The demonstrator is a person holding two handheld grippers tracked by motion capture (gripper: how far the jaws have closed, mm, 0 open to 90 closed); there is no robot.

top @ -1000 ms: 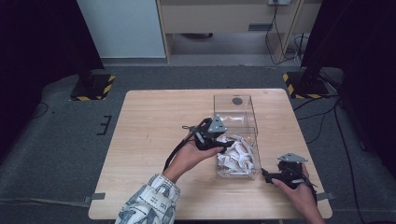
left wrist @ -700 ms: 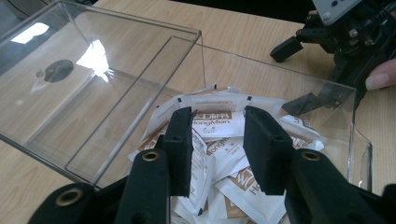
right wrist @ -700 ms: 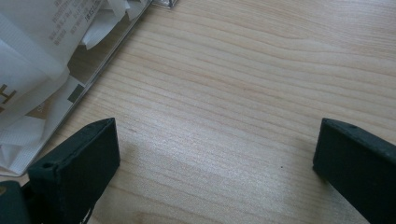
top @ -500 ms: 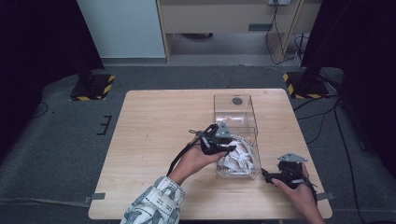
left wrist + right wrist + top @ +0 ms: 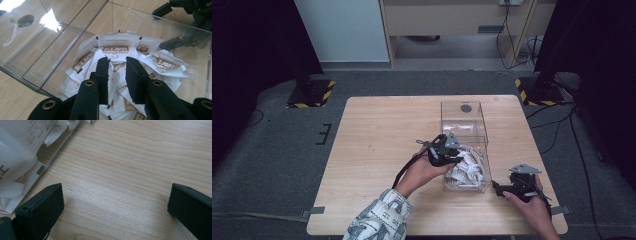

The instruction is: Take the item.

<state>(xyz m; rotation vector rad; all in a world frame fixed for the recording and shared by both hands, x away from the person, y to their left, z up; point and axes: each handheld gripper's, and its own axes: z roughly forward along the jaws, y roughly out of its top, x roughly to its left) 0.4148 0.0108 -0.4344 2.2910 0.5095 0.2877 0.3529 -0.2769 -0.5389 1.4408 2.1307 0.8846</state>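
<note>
A clear plastic box (image 5: 462,107) stands on the wooden table (image 5: 377,130), its near half heaped with white and brown sachets (image 5: 469,170). My left gripper (image 5: 451,159) reaches over the box's left wall into that heap. In the left gripper view, my left gripper (image 5: 117,62) hovers just over the sachets (image 5: 120,50). Its jaws have just been closing; a narrow gap remains, with sachet paper showing in it and no visible pinch. My right gripper (image 5: 497,188) rests on the table by the box's near right corner, wide open on bare wood (image 5: 116,197).
A dark round spot (image 5: 466,108) marks the far, bare half of the box. The box's edge (image 5: 65,143) and sachets (image 5: 20,145) sit left of my right jaws. Black stands with striped feet (image 5: 309,92) flank the table on the carpet.
My left gripper has dipped right and down from above the box's left wall into the sachets, and its jaws have narrowed. The right gripper has stayed put.
</note>
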